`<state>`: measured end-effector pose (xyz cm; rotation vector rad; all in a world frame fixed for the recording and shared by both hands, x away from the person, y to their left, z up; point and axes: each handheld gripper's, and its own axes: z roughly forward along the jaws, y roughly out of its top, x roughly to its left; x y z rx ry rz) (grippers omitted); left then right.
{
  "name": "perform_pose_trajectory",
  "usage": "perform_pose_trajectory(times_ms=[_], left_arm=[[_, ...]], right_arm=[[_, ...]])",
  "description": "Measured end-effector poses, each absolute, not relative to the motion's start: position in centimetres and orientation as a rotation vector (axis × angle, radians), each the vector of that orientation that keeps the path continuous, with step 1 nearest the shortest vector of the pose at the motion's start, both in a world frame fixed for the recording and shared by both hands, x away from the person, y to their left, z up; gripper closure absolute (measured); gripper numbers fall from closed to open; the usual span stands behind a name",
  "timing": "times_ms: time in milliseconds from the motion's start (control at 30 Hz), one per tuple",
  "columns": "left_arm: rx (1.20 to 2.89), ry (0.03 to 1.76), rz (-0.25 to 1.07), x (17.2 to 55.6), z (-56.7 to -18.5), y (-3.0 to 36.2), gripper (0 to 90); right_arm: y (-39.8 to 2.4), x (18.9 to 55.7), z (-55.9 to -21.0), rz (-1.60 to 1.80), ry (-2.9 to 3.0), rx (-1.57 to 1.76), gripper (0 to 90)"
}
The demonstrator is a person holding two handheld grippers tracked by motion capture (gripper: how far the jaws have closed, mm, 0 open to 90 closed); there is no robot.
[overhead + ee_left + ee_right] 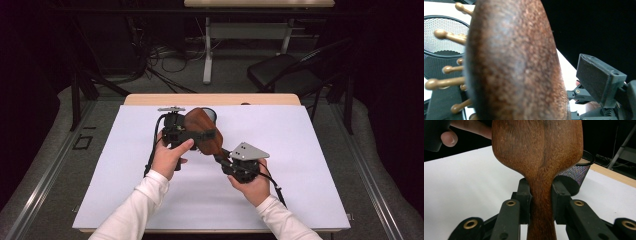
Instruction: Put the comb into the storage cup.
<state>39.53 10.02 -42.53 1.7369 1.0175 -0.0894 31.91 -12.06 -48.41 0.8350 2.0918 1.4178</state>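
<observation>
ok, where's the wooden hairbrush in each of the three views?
High view: wooden hairbrush just above centre, between the two grippers over the white sheet.
Left gripper view: its paddle back runs down the middle, bristle pins at left.
Right gripper view: upright at centre, handle clamped by the right gripper.
Shared landmark: black mesh cup.

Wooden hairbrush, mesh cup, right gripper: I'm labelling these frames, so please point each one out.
wooden hairbrush (541, 152), right gripper view, back of its head.
mesh cup (576, 173), right gripper view, its mesh wall.
right gripper (541, 200), right gripper view, between its jaws, on the handle.
</observation>
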Motion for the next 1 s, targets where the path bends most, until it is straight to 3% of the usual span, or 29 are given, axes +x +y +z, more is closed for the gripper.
perform_pose_trajectory(times_ms=[1000], left_arm=[[1.689, 1.065, -0.163, 39.9, -42.9, 11.2, 34.0]], right_arm=[[-12.0, 31.9, -48.9, 1.401, 2.094, 0.806, 72.1]])
